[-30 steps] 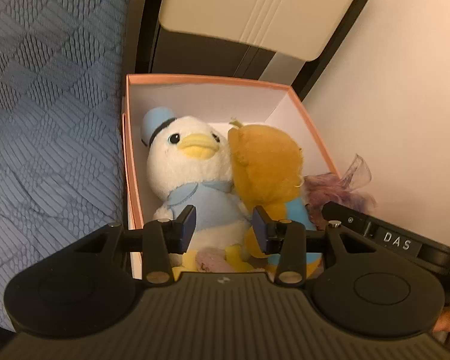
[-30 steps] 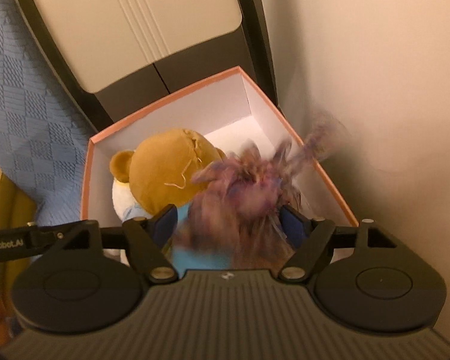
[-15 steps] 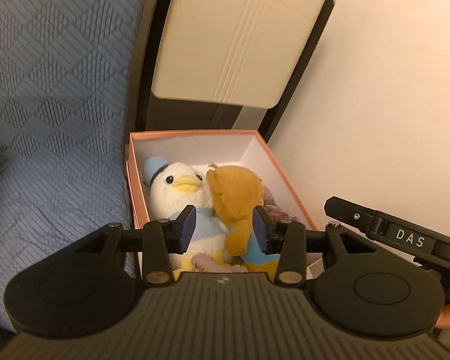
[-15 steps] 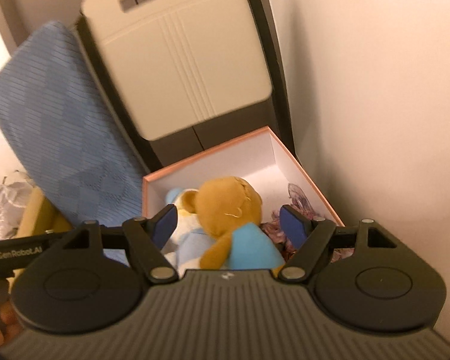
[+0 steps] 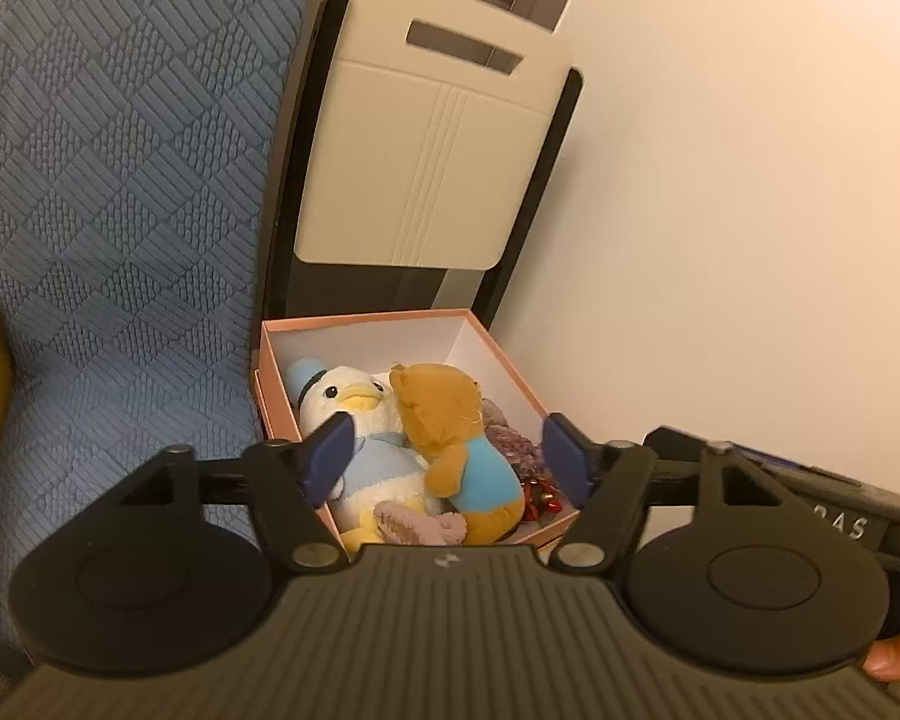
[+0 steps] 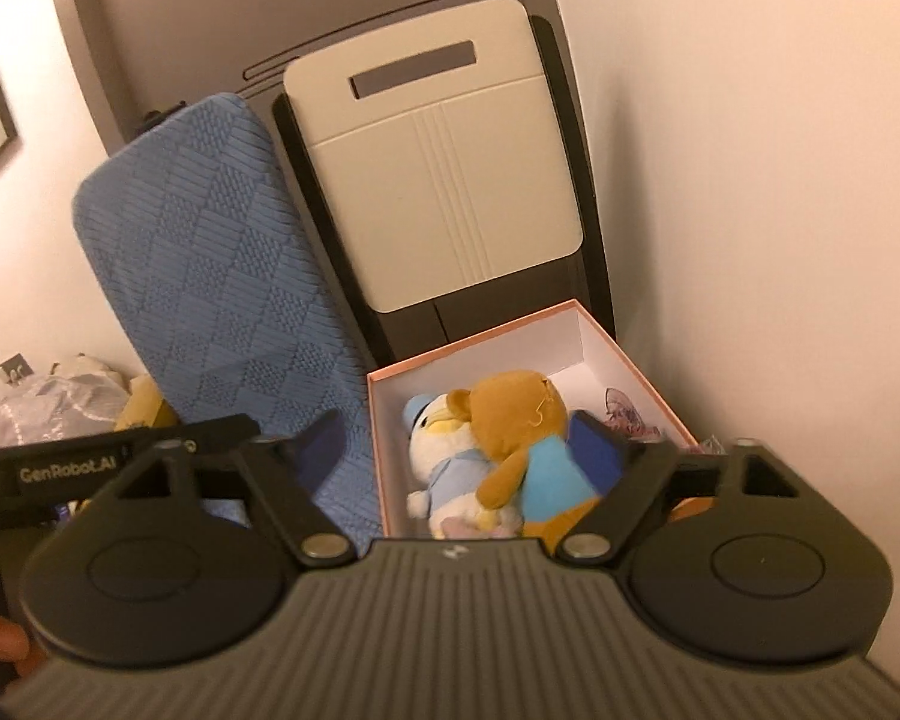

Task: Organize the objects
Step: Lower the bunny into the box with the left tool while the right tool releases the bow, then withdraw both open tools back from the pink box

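Both grippers, left and right, have pulled up and back with empty jaws just opened wide, leaving duck, bear and purple bundle packed in the pink box, apparently finished.

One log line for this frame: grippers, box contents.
left gripper: open, jaws just opening, empty | right gripper: open, jaws just opening, empty | pink box: duck plush, bear plush, purple ribbon

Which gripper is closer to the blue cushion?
Left. The left gripper is over by the blue cushion, the right gripper over by the wall, the box ahead of both. Both have just been opening, holding nothing.
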A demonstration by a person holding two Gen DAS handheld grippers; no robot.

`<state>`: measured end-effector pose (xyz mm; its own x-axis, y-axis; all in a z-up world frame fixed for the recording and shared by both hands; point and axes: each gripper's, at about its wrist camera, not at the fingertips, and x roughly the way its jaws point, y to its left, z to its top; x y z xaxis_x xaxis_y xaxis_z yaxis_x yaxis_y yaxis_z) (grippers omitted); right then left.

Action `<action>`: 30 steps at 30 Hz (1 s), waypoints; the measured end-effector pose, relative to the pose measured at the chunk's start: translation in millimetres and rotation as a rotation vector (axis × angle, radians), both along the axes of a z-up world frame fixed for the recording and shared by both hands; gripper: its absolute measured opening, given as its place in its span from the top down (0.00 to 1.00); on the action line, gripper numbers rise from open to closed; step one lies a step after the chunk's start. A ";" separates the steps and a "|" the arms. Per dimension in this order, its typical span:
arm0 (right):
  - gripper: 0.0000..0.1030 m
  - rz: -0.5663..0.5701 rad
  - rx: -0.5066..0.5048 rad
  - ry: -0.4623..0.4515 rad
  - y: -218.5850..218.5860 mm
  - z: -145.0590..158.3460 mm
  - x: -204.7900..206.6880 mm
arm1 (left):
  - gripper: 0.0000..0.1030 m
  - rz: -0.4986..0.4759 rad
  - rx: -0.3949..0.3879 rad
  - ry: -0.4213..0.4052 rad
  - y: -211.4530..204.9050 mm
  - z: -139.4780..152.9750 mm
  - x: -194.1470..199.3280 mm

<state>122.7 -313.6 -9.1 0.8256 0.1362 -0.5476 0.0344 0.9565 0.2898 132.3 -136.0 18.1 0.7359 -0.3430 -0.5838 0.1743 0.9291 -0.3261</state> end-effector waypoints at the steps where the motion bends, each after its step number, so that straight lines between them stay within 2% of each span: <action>1: 0.16 -0.003 -0.004 -0.001 2.1 0.1 -6.1 | 0.22 -0.004 -0.001 -0.011 2.1 1.6 -6.8; 3: 0.16 -0.006 -0.011 0.008 7.3 -1.2 -15.3 | 0.11 -0.003 -0.002 -0.023 6.4 2.9 -18.6; 8: 0.16 -0.024 0.002 0.025 17.6 -6.5 -35.6 | 0.04 0.002 0.011 -0.030 18.1 0.4 -42.0; 17: 0.16 -0.029 -0.021 0.046 42.1 -18.9 -62.2 | 0.00 0.020 0.030 -0.012 34.2 -13.6 -64.3; 30: 0.16 -0.043 -0.022 0.111 47.8 -39.8 -63.2 | 0.00 0.046 0.040 0.033 41.7 -27.9 -65.4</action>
